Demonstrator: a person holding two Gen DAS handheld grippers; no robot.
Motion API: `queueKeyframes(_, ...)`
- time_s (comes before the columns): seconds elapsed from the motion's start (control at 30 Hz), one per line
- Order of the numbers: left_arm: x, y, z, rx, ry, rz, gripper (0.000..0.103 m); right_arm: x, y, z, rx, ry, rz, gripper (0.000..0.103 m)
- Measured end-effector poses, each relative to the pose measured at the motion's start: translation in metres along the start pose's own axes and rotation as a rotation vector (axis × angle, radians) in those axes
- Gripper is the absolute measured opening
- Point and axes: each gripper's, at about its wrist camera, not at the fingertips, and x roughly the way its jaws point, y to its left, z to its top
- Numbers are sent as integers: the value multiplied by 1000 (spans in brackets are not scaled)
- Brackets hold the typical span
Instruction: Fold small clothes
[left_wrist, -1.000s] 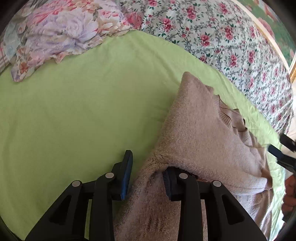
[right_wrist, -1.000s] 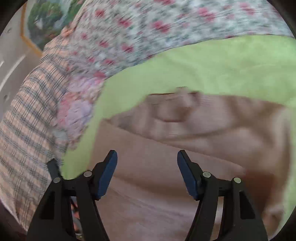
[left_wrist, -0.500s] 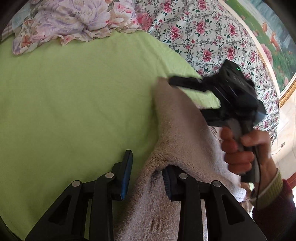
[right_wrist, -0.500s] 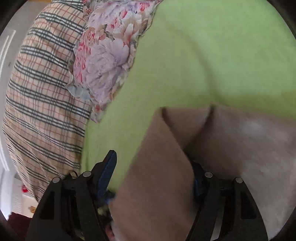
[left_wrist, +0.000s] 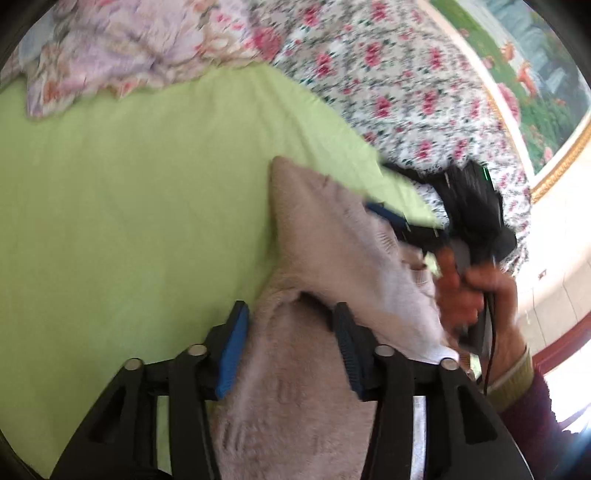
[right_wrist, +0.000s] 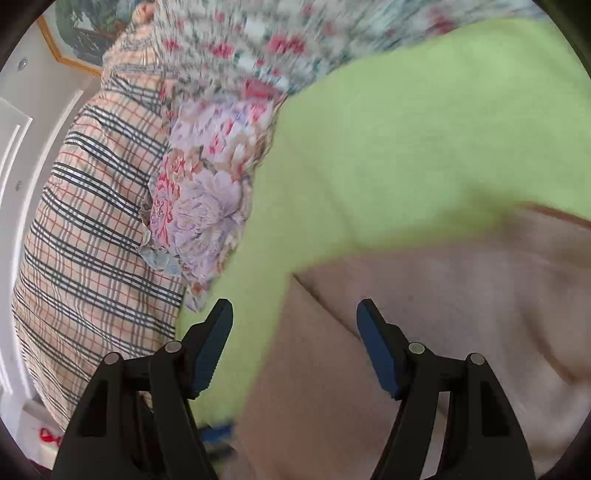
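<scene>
A: Item: sweater, beige knit, on the green sheet, right of centre, part-folded. Far corner points toward the floral quilt; pillow and plaid cushion far left.

B: Left gripper?

A: Jaws opening. Knit lies between them, near end; the pads look clear of it, so the grip is let go.

B: Right gripper?

A: Jaws wide, nothing clamped. Sweater edge lies under and between them. In the left view it reaches over the sweater's right side, a hand on its handle.

B: Step in hand?

A: Judged: setting down one fold, lining up the next. Best practice: draw the left gripper straight back so the knit does not drag; set the right low on the edge, take both layers, keep the fold line straight.

B: Change from a second ago?

A: Left jaws then pinched the knit; now wider. Right gripper then barely showed at the right edge; now over the sweater.
</scene>
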Motion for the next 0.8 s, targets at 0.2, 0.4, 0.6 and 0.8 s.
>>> queueKeyframes(0.2,24,-23,17,137,4,162,54,-121,-35,-78,51,-138,-228,71)
queueKeyframes(0.4,54,-21,4,243,75,294,55,-196,-75,-148,153,-191,-356,71)
queueKeyframes(0.6,49,-24,0,245,88,334,56,-210,-88,-170,155,-167,-520,66)
queueKeyframes(0.8,7,-42,-27,293,107,311,56,-252,-65,-199,121,-270,-445,67)
